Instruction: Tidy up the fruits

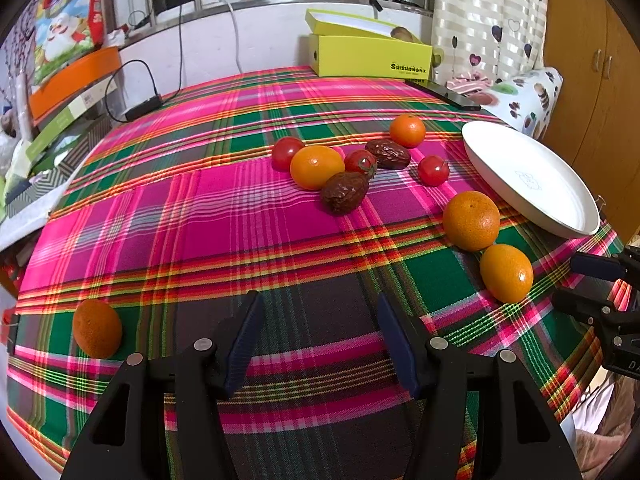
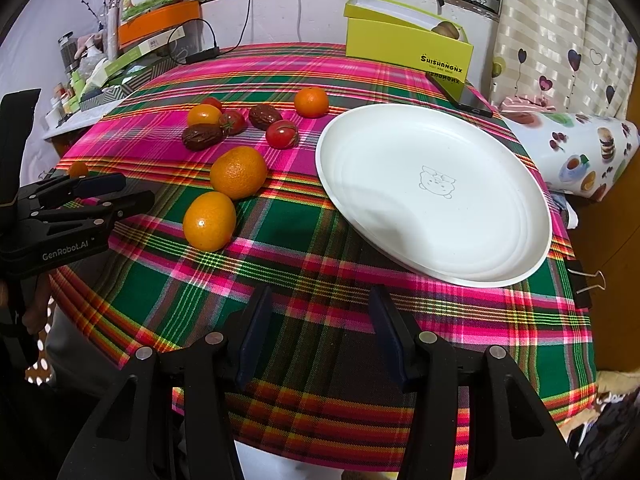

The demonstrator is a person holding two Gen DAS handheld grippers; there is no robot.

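Several fruits lie on the plaid tablecloth: oranges (image 1: 471, 220) (image 1: 506, 273) (image 1: 407, 130) (image 1: 317, 166), one orange apart at the near left (image 1: 97, 328), red cherry tomatoes (image 1: 433, 170) (image 1: 286, 152) and dark dates (image 1: 344, 193) (image 1: 388, 153). An empty white plate (image 1: 532, 178) (image 2: 432, 192) sits at the right. My left gripper (image 1: 320, 336) is open and empty above the near cloth. My right gripper (image 2: 318, 328) is open and empty, just in front of the plate. The two nearest oranges also show in the right wrist view (image 2: 238, 173) (image 2: 209, 221).
A yellow-green box (image 1: 368, 50) (image 2: 404, 46) stands at the far edge, a black phone (image 2: 460, 94) beside it. Cables, boxes and clutter line the left side (image 1: 72, 80). A binder clip (image 2: 586, 284) grips the cloth's right edge. A printed cushion (image 2: 580, 152) lies right.
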